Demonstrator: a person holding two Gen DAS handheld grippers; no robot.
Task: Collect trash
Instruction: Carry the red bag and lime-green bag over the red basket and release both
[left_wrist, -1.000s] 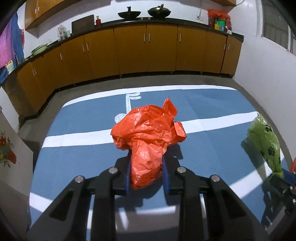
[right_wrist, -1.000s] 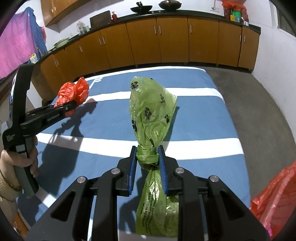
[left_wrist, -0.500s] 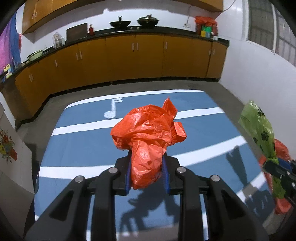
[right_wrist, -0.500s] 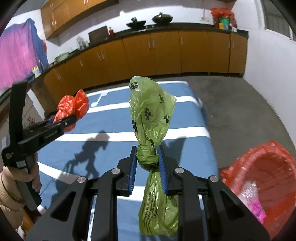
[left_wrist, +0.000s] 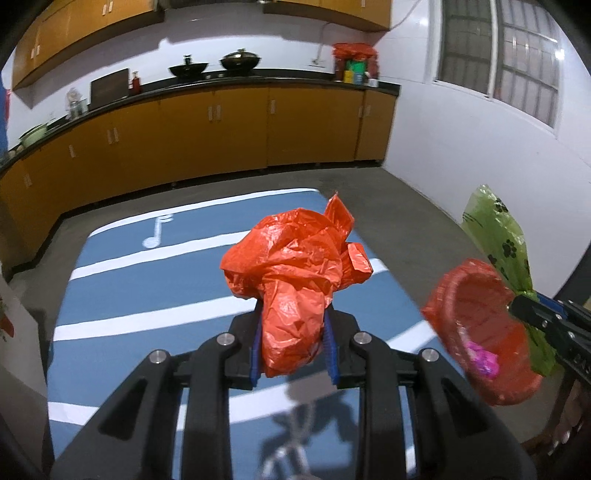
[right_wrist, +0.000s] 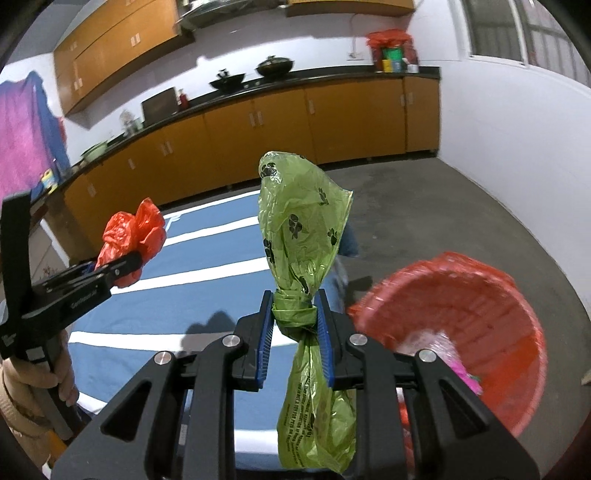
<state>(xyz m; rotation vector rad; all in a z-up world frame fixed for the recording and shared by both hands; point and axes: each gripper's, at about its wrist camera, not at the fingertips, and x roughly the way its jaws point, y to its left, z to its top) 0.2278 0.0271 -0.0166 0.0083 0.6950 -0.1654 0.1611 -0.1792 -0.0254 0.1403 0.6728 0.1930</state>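
I see a kitchen with a long run of orange cabinets (left_wrist: 221, 125) under a dark counter along the far wall, two woks (left_wrist: 240, 59) sitting on top. Below me a blue mat (left_wrist: 147, 291) with white stripes and a white music note covers the grey floor.

Off to my right stands a red bin (right_wrist: 480, 332) lined with red plastic, its mouth tipped toward me; something pink (right_wrist: 465, 373) lies inside it, too blurred for me to name. In the left wrist view the same bin sits just right of the mat's edge.

My right gripper (right_wrist: 295, 328) is clamped on a green bag (right_wrist: 299, 229) printed with black paw marks. The blue pads pinch the knot, the puffed part stands above the fingers and the tail hangs below. It is held in the air over the mat's edge, just left of the bin.

My left gripper (left_wrist: 291, 347) is closed on a crumpled orange bag (left_wrist: 295, 266), its lower part squeezed between the pads and the rest bunched above them, held over the mat. From the right wrist view I see a hand (right_wrist: 40, 376) in a beige sleeve gripping that tool's handle.
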